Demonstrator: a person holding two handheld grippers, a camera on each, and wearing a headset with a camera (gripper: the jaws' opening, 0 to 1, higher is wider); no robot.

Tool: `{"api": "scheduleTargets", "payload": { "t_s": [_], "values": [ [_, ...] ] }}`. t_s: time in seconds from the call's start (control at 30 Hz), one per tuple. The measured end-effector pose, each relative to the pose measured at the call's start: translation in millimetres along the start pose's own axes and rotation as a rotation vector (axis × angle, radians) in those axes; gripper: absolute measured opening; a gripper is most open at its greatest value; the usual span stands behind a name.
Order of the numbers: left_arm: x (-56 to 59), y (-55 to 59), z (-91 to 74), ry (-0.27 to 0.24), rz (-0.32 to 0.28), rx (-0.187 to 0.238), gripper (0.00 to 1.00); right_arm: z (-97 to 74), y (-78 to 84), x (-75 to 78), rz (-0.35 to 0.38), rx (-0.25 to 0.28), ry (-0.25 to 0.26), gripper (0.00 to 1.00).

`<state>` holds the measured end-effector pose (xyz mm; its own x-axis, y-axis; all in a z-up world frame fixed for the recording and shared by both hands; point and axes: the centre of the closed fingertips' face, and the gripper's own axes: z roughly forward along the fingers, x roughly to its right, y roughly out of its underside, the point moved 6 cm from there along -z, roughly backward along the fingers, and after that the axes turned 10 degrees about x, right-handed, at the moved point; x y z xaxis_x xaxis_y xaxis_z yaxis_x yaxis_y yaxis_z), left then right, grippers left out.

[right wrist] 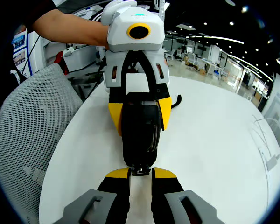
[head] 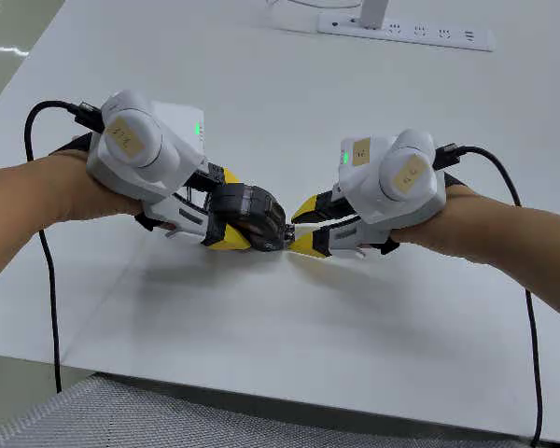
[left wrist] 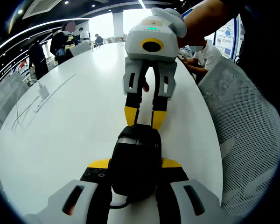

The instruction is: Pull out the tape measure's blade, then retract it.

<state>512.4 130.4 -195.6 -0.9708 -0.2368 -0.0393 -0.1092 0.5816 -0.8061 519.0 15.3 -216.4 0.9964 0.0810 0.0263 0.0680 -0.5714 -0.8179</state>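
Tape measure held between my two grippers over the white table [head: 261,103]
My left gripper [head: 235,211] clamps the black tape measure [head: 254,217] by its sides; at its front end my right gripper [head: 299,228] has its yellow jaws drawn close and seems to pinch the small blade tip [right wrist: 140,171]

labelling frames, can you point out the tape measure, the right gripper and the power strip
tape measure [head: 247,213], head view, middle of its black case
right gripper [head: 300,228], head view, midway between its yellow fingertips
power strip [head: 420,34], head view, its white top face
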Motion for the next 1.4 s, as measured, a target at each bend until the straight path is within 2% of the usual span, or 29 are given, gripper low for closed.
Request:
{"api": "scheduleTargets", "payload": {
  "t_s": [0.23, 0.43, 1.4],
  "values": [
    [-0.1, 0.2, 0.5, -0.002, 0.001, 0.001, 0.31, 4.5, 1.2, 1.8, -0.025, -0.016, -0.023, 0.11],
    [-0.1, 0.1, 0.7, -0.001, 0.003, 0.003, 0.31, 4.0, 3.1, 2.0, -0.055, -0.006, -0.051, 0.1],
    [0.4, 0.1, 0.3, 0.005, 0.015, -0.003, 0.3, 3.2, 0.8, -0.8, -0.025, -0.001, -0.046, 0.08]
  ]
}}
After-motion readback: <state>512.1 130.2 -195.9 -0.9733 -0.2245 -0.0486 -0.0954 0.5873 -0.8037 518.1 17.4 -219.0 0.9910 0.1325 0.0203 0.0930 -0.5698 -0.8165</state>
